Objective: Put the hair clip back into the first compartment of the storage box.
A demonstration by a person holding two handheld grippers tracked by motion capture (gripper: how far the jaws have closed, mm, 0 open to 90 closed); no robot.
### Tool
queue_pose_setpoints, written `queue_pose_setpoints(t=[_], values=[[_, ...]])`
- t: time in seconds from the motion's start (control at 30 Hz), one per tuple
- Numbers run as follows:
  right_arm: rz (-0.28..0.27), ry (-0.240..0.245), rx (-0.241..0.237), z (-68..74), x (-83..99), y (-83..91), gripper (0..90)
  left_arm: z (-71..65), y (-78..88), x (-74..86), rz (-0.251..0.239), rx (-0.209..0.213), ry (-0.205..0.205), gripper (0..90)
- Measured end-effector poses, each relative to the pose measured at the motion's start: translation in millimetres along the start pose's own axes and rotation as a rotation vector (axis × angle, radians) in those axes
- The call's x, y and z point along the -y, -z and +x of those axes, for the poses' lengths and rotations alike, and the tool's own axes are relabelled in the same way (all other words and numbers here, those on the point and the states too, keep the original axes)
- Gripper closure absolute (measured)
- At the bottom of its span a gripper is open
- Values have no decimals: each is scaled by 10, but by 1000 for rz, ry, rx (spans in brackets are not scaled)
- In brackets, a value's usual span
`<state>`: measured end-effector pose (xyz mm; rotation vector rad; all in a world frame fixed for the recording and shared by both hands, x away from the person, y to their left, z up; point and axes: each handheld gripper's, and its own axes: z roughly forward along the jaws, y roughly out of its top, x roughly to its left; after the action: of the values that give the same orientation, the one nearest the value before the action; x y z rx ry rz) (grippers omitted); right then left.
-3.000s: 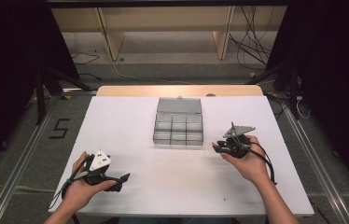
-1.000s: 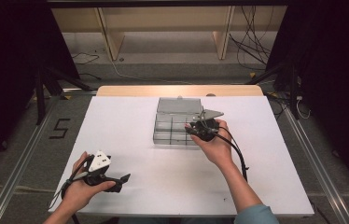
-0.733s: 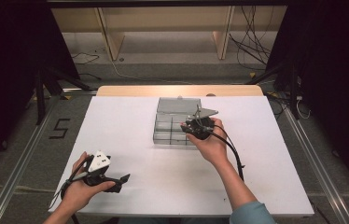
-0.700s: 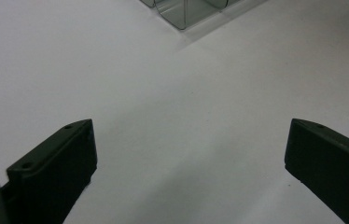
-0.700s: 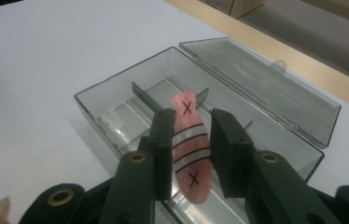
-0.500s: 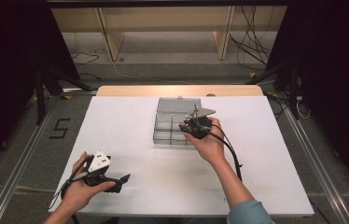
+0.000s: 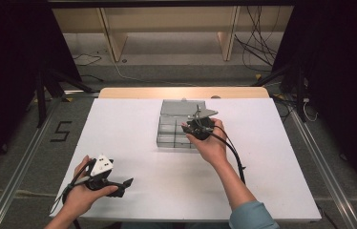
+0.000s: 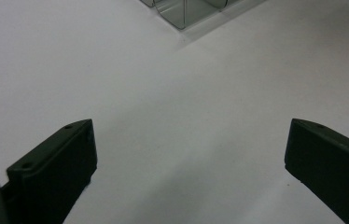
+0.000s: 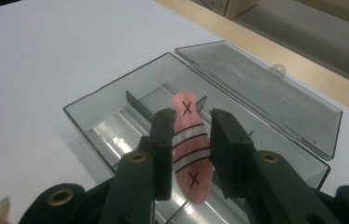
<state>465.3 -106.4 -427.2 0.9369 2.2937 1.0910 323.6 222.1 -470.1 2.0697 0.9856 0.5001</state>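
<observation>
A clear plastic compartment box (image 7: 171, 130) lies open at the middle of the white table, its lid (image 9: 256, 88) folded back toward the far edge. My right gripper (image 9: 190, 122) hovers over the box's right side, shut on a pink fish-shaped lure (image 9: 189, 156) with white stripes and black X marks. The lure hangs above an empty compartment. From above, the right gripper (image 7: 189, 128) sits at the box's right half. My left gripper (image 7: 124, 183) rests near the table's front left, its jaws wide open over bare table (image 8: 189, 158).
The white tabletop (image 7: 133, 143) spreads wide around the box. A wooden strip (image 7: 181, 92) borders the far edge. A corner of the box (image 8: 182, 11) lies far ahead of the left jaws. Cables and shelving stand on the floor beyond.
The right hand came from the table right of the box to over the box's right side, then edged slightly left. The left hand stayed put.
</observation>
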Motion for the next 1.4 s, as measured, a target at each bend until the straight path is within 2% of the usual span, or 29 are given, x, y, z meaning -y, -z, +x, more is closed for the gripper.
queue_pose_setpoints(t=[1.4], values=[[0, -5, -8, 99, -122, -206, 715, 3, 11, 7, -1, -2, 2, 23]])
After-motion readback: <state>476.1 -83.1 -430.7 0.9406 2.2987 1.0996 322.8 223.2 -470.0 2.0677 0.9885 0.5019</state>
